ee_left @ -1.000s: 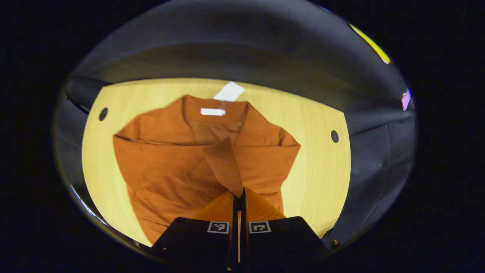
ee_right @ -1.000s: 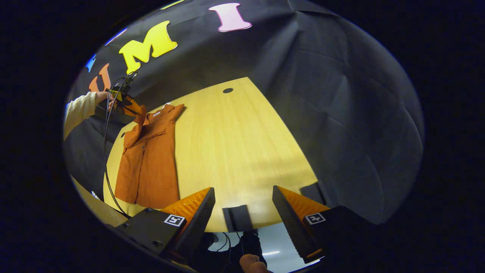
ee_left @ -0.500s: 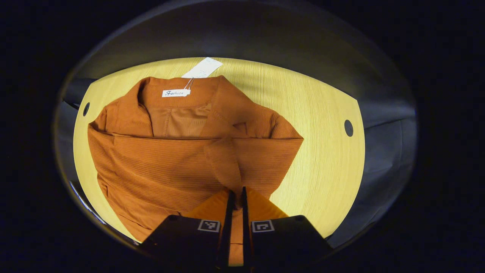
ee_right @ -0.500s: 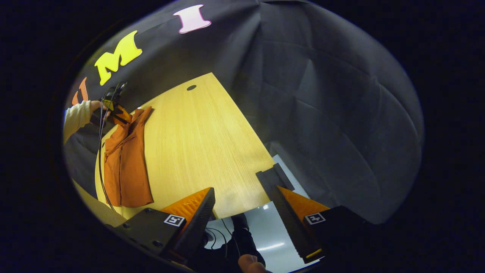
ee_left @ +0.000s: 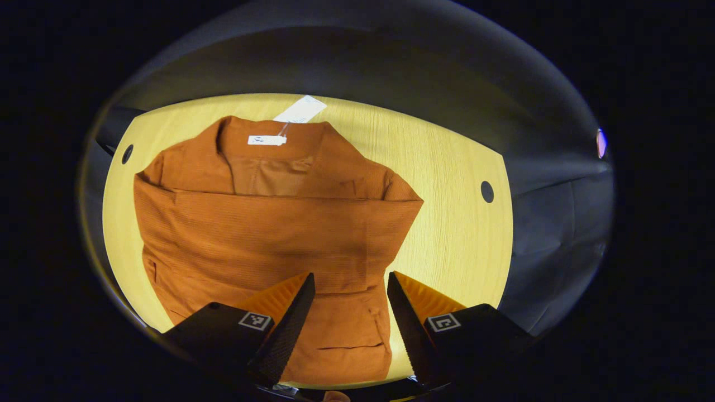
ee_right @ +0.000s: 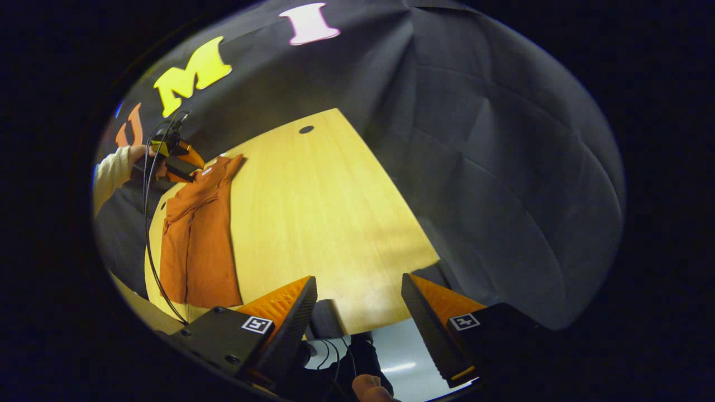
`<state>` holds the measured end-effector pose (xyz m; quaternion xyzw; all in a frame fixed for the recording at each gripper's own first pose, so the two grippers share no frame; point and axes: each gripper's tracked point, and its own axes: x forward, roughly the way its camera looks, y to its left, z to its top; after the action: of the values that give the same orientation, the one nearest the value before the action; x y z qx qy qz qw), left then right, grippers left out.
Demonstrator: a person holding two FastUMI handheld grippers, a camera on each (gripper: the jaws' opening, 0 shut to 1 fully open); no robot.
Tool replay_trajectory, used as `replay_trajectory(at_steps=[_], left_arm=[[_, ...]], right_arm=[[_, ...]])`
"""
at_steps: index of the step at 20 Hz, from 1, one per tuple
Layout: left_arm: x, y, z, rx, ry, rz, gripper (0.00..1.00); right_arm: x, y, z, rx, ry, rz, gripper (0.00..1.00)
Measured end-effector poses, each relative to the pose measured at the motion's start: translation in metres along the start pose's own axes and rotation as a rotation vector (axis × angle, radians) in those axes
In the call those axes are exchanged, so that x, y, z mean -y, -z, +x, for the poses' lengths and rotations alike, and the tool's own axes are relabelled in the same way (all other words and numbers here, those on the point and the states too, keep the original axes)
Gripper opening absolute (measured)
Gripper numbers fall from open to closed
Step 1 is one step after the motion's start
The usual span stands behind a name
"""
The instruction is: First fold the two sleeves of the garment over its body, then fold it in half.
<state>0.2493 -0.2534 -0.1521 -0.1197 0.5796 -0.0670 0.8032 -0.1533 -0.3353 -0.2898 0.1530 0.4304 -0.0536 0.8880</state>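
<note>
Both claws apart: left claw (ee_left: pixel 349 290) above garment (ee_left: pixel 268 223), right claw (ee_right: pixel 357 296) idle. Risk: folded sleeve slipping loose during halving.

Rust-orange garment (ee_left: pixel 268 223), pale wood table (ee_left: pixel 447 184)

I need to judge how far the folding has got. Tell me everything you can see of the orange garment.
The rust-orange ribbed-fabric garment lies flat on the light wooden table, collar at the far end with a white neck label and a white hang tag. A sleeve is folded straight across its body below the collar. A pocket seam shows near the hem. The open left gripper hovers above, not touching it.
</note>
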Motion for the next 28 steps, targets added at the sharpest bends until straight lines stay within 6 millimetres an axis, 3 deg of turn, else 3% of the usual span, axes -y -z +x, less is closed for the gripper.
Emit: replay_trajectory(at_steps=[4, 6, 8, 12, 16, 18, 21, 25, 28], left_arm=[[-0.036, 0.003, -0.053, 0.153, 0.037, 0.043, 0.86], [-0.070, 0.018, -0.075, 0.200, 0.020, 0.073, 0.86], [-0.107, 0.044, -0.093, 0.212, -0.002, 0.090, 1.00], [-0.187, 0.103, -0.109, 0.199, -0.048, 0.041, 1.00], [-0.273, 0.166, -0.107, 0.156, -0.112, -0.015, 1.00], [-0.305, 0.197, -0.104, 0.117, -0.115, -0.048, 1.00], [-0.335, 0.238, -0.097, 0.043, -0.074, -0.114, 1.00], [-0.344, 0.280, -0.091, -0.050, 0.038, -0.218, 0.99], [-0.358, 0.300, -0.087, -0.077, 0.122, -0.259, 0.99]], right_arm=[[-0.053, -0.005, 0.011, -0.009, -0.072, -0.119, 0.98], [-0.082, -0.002, 0.016, -0.021, -0.105, -0.175, 0.98], [-0.112, 0.004, 0.019, -0.042, -0.145, -0.233, 0.98], [-0.158, 0.021, 0.025, -0.073, -0.198, -0.349, 0.98], [-0.194, 0.045, 0.034, -0.138, -0.226, -0.422, 0.98], [-0.205, 0.056, 0.040, -0.176, -0.233, -0.440, 0.99], [-0.213, 0.052, 0.051, -0.159, -0.227, -0.437, 0.99], [-0.213, 0.058, 0.062, -0.223, -0.244, -0.388, 0.99], [-0.216, 0.055, 0.070, -0.277, -0.295, -0.349, 0.95]])
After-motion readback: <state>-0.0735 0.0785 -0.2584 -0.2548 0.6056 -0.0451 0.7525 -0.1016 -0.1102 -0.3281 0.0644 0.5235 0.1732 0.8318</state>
